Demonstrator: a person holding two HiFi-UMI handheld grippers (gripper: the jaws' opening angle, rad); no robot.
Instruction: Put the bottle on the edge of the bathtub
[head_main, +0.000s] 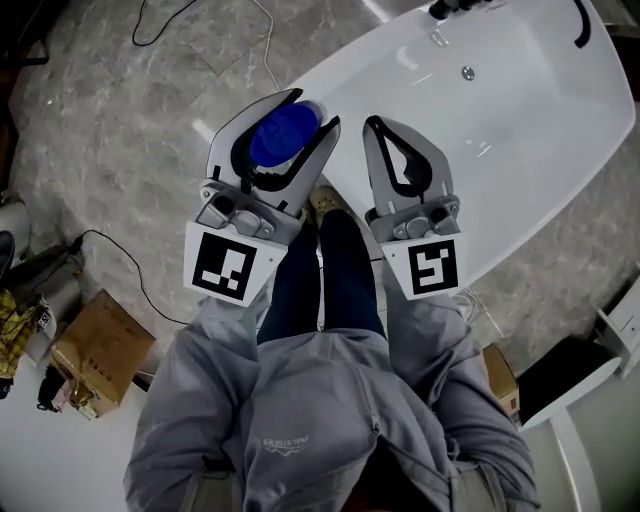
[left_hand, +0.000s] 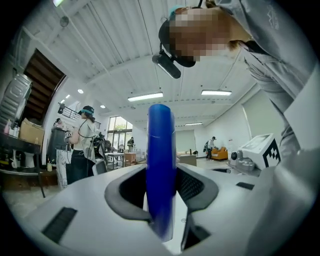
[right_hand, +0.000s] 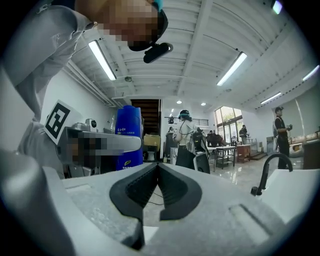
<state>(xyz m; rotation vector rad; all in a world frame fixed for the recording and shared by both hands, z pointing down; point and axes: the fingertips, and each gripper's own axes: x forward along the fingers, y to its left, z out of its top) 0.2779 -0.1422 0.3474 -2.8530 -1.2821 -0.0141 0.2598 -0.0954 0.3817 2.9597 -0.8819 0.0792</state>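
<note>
Blue bottle (head_main: 283, 137) sits clamped — between the left tool's (head_main: 313, 108) jaws.

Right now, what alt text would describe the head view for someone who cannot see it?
Seen from above, a person holds two grippers at a white bathtub's rim: the left gripper clasps a blue bottle between its fingers, the right gripper is shut and empty.
</note>
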